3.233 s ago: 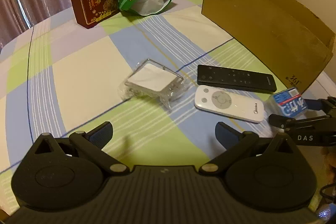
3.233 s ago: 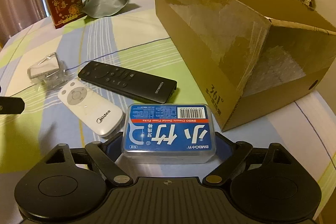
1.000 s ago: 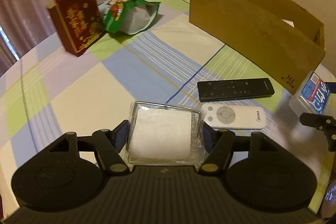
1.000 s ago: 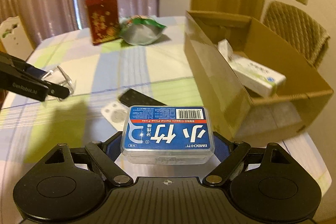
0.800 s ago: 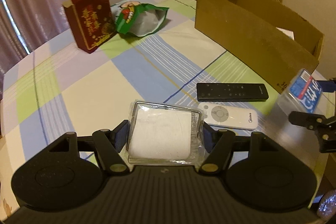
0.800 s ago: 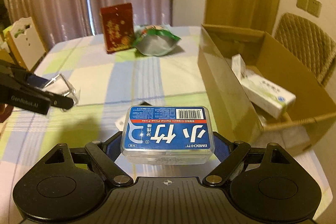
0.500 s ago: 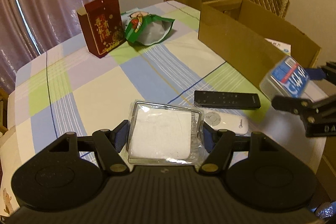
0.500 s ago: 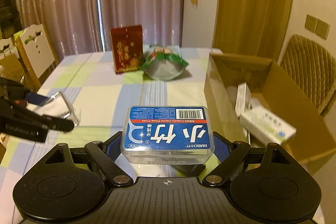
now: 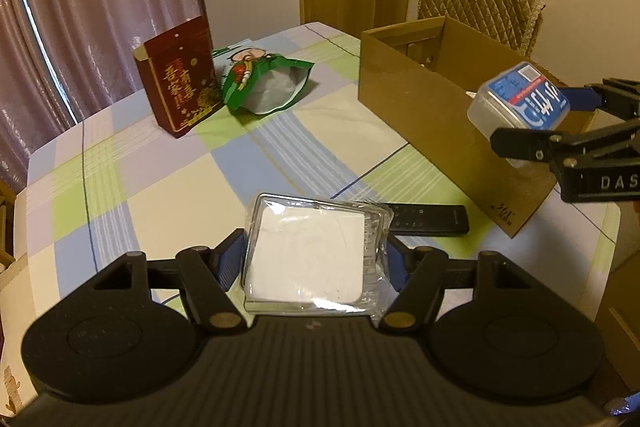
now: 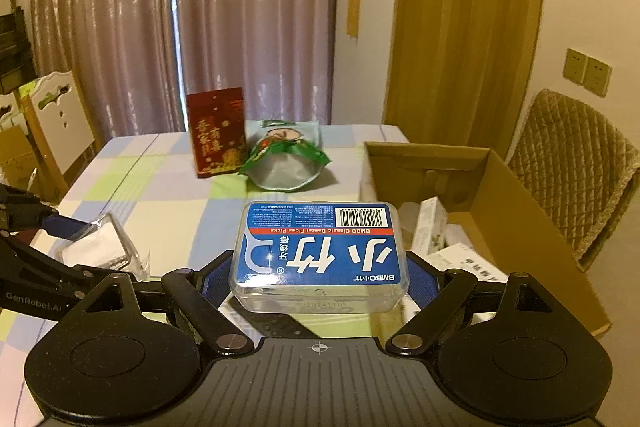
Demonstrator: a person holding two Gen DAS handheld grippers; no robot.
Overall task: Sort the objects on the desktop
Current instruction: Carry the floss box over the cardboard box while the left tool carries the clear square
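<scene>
Sitting between the blue pads of the left gripper (image 9: 314, 259), a clear case (image 9: 312, 255) with a white insert is clamped on both sides, held above the table (image 9: 168, 183). The right gripper (image 10: 320, 279) is closed likewise on a floss box (image 10: 320, 251), its blue label facing up; in the left view that box (image 9: 518, 103) hangs over the near wall of the carton (image 9: 436, 119).

The case hides the left end of a black remote (image 9: 428, 219) lying on the cloth just before the carton. Under the floss box only a dark sliver of the table shows. White packets (image 10: 430, 227) lie inside the carton, partly cut off by its wall and the right gripper.

A red box (image 9: 178, 79) and a green bag (image 9: 264, 85) stand touching at the far edge. Between them and the grippers the checked cloth is open. The carton's top is open, with a chair (image 10: 576, 167) just behind it.
</scene>
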